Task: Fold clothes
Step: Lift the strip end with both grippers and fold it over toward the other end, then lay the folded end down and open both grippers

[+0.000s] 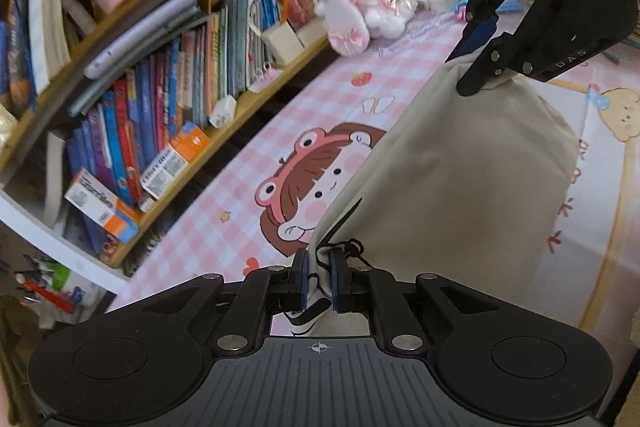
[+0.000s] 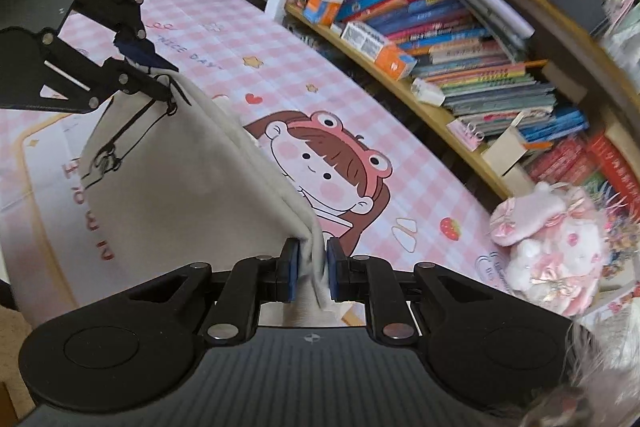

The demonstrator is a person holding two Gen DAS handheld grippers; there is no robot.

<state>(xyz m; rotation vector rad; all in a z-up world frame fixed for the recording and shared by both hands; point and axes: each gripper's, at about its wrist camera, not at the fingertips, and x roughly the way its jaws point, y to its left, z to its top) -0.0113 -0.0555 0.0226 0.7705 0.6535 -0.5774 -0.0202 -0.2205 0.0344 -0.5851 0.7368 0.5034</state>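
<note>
Cream garment [image 1: 460, 163], plain and soft, black drawstring at one corner, hangs lifted above the pink checked surface [image 1: 240, 187]. Left gripper [image 1: 319, 281] and right gripper [image 2: 313, 269] each have jaws clamped on its top edge.

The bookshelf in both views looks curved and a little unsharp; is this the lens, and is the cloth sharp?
Left wrist view: the bookshelf bows from fisheye distortion and smears toward the edge; the cream garment is fairly sharp. Right wrist view: same bowing of the shelf, the plush toy blurred; light even, no glare.
</note>
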